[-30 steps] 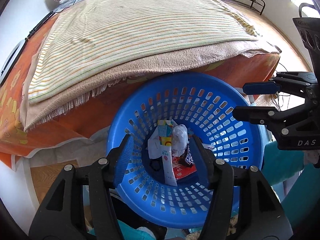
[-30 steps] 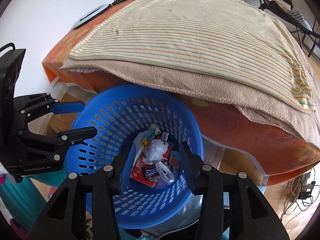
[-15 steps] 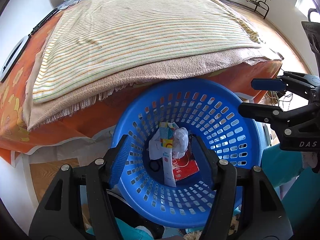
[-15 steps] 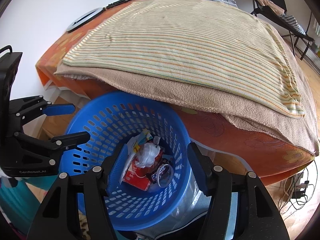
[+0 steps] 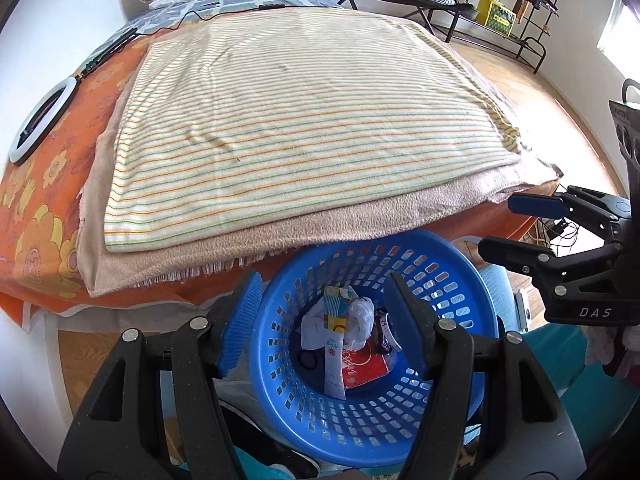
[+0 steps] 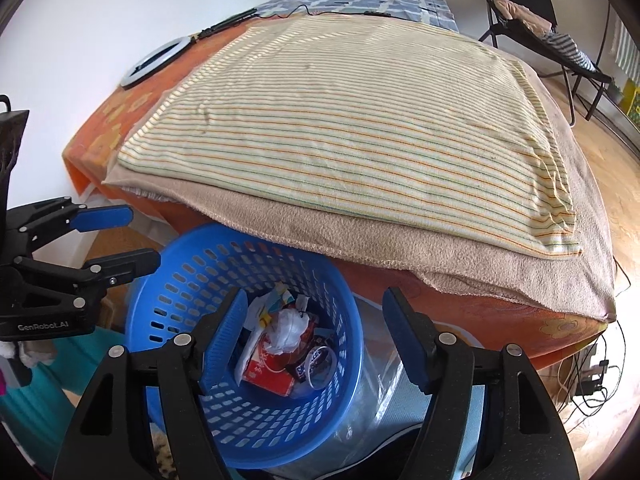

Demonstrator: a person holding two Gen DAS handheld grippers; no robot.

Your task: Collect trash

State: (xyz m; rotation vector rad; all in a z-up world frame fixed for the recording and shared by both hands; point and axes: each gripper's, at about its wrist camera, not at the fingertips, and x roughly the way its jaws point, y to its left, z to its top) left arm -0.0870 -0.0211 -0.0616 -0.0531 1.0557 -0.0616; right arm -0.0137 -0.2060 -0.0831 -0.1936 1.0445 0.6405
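A blue perforated plastic basket (image 5: 448, 264) stands on the floor against the bed's near edge; it also shows in the right wrist view (image 6: 192, 276). Inside lies trash: a crumpled white tissue (image 5: 360, 320), a colourful carton (image 5: 334, 336), a red packet (image 5: 366, 364) and a candy wrapper (image 6: 316, 364). My left gripper (image 5: 324, 320) is open and empty above the basket. My right gripper (image 6: 316, 328) is open and empty above the basket's right side. Each gripper shows in the other's view, the right one (image 5: 516, 224) and the left one (image 6: 132, 240).
A bed (image 5: 52, 200) with an orange flowered sheet carries a beige blanket (image 5: 360, 220) and a striped towel (image 5: 304, 128). A ring light (image 5: 40, 120) and cable lie at its left edge. A folding chair (image 6: 532, 28), a rack (image 5: 508, 8) and wooden floor are beyond. Cables (image 6: 592, 384) lie lower right.
Both grippers have risen and drawn back from the basket, so it looks smaller and lower and more of the bed shows. Both stay open and empty.
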